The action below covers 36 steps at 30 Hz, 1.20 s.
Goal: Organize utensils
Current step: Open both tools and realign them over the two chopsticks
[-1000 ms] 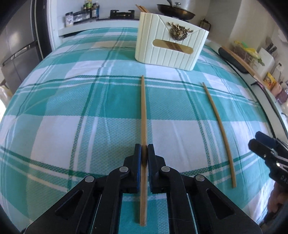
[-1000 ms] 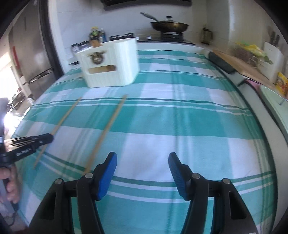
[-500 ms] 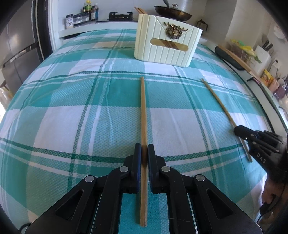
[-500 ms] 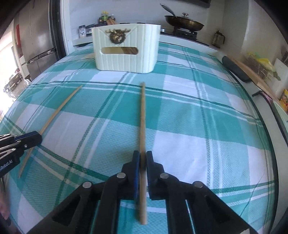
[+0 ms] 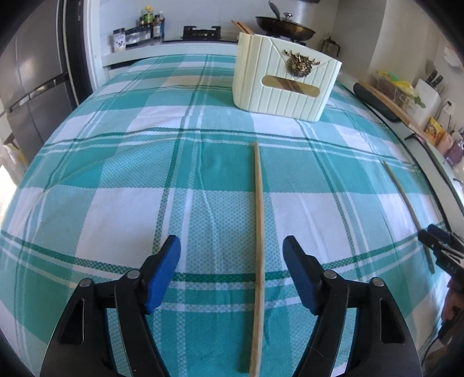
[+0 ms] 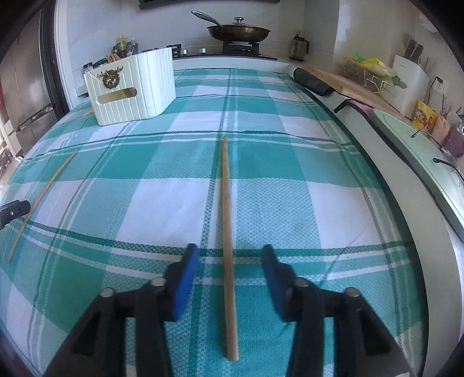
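Observation:
Two wooden chopsticks lie on the teal checked cloth. One chopstick (image 5: 259,246) lies between the blue pads of my left gripper (image 5: 232,248), whose jaws are opening and do not touch it. The other chopstick (image 6: 226,217) lies between the pads of my right gripper (image 6: 229,255), also opening and clear of the wood. Each wrist view shows the other chopstick (image 5: 406,203) (image 6: 43,191) off to the side, with the other gripper's tip near it. A cream ribbed holder (image 5: 278,87) (image 6: 136,87) with a gold deer emblem stands at the far end, with several chopsticks in it.
Behind the holder sits a stove with a lidded pan (image 6: 237,32) and a row of bottles (image 5: 149,24). A grey fridge (image 5: 32,92) stands at the left. Along the right run a cutting board (image 6: 348,84), a knife block (image 6: 409,75) and a counter edge.
Half a second ago both grippers were shut on their chopsticks. Now both pairs of jaws stand apart and each chopstick lies free on the cloth. Before that the right gripper came in open.

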Motion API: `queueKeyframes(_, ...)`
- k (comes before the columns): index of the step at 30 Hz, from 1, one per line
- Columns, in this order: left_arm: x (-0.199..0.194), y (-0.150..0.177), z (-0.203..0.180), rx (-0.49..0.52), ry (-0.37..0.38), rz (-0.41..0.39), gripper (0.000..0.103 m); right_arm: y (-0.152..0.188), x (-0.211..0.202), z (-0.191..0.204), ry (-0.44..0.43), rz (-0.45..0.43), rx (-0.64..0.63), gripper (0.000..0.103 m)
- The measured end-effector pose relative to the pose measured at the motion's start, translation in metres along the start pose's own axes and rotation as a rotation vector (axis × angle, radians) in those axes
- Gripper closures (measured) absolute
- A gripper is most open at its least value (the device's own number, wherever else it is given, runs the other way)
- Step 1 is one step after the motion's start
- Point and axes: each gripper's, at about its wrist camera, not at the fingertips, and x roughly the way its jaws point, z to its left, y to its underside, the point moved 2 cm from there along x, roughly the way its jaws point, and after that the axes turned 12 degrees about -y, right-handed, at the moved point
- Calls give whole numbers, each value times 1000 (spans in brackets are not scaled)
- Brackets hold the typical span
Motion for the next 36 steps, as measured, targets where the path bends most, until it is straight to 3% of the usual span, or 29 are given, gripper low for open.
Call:
queueKeyframes(8, 23, -11, -13, 126, -62, 30, 17, -13, 18, -4, -37, 35, -51, 47)
queueKeyframes(14, 33, -13, -7, 112, -72, 25, 0, -16, 22, -12, -52, 20, -33, 41)
queueKeyframes(36, 33, -12, -6, 105, -64, 13, 0, -17, 22, -12, -46, 20, -37, 41)
